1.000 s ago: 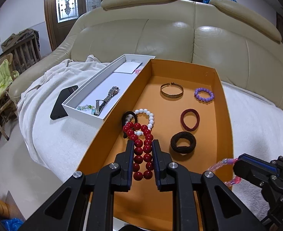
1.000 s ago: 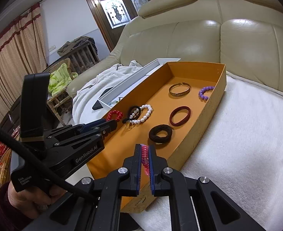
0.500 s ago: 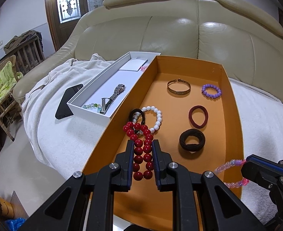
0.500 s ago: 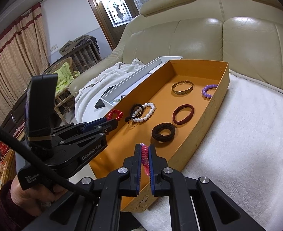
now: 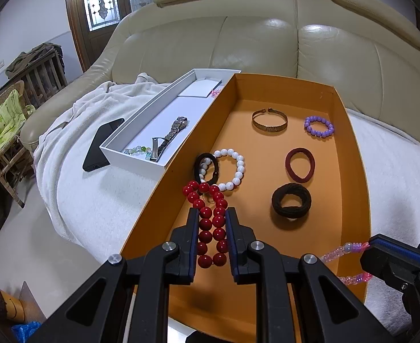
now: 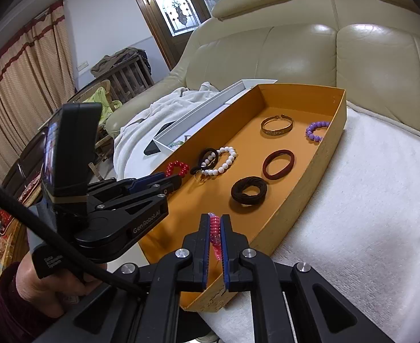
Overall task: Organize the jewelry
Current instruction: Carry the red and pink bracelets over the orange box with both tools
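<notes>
My left gripper (image 5: 212, 214) is shut on a red bead bracelet (image 5: 193, 191), which hangs over the near left part of the orange box (image 5: 352, 171). At the box's near right rim, my right gripper (image 6: 215, 220) is shut on a pink bead bracelet (image 6: 213, 224). That pink bracelet (image 5: 338, 253) also shows in the left wrist view, stretched out from the right gripper (image 5: 369, 245). On the box floor lie a white bead bracelet (image 5: 239, 165), a small black tie (image 5: 207, 165), a thick black hair tie (image 5: 291, 200), a maroon hair tie (image 5: 299, 164), a gold bangle (image 5: 269, 120) and a purple bead bracelet (image 5: 318, 125).
A long white box (image 5: 141, 125) lies against the orange box's left side, holding a metal watch (image 5: 170, 137) and a green glass bead bracelet (image 5: 137, 150). A black phone (image 5: 101, 143) rests on the white blanket (image 5: 95, 200). A cream leather sofa back (image 5: 267, 43) rises behind.
</notes>
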Demonstrator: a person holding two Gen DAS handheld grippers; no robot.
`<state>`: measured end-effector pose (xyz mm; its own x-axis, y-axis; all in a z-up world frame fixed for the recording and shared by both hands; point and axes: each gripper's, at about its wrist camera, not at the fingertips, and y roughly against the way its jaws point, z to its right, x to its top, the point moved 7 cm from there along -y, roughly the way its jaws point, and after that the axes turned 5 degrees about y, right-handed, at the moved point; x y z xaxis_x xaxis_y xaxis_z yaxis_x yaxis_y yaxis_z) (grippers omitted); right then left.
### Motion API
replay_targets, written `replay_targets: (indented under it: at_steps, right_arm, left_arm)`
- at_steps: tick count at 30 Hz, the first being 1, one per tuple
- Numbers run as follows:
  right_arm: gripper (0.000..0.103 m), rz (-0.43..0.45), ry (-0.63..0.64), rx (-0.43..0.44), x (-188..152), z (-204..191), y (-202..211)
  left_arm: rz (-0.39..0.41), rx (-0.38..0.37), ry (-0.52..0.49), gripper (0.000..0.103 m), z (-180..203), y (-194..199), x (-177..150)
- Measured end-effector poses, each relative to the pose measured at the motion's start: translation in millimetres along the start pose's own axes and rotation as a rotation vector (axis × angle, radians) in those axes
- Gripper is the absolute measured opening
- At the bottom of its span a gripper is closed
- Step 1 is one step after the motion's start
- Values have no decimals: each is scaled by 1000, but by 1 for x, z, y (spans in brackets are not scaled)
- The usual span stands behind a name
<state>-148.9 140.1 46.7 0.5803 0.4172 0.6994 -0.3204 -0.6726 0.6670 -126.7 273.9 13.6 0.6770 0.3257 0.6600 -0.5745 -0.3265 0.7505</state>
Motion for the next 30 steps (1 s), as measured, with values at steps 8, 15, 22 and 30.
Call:
replay_targets:
  at_steps: [8, 15, 22, 30]
  right_arm:
    - [8, -5, -2, -1, -1, 0, -2]
    - [8, -8, -5, -2, -1, 1, -2]
    - [8, -9, -14, -1, -2, 2, -1]
    - [7, -15, -11, 4, -2, 0, -4]
  left_arm:
    - [-7, 6, -4, 19, -1, -2, -1]
    - [-14, 8, -10, 19, 0, -4, -2]
    - [-23, 11, -25, 19, 4, -6, -5]
    - [-38, 20, -33, 19, 2, -9, -7]
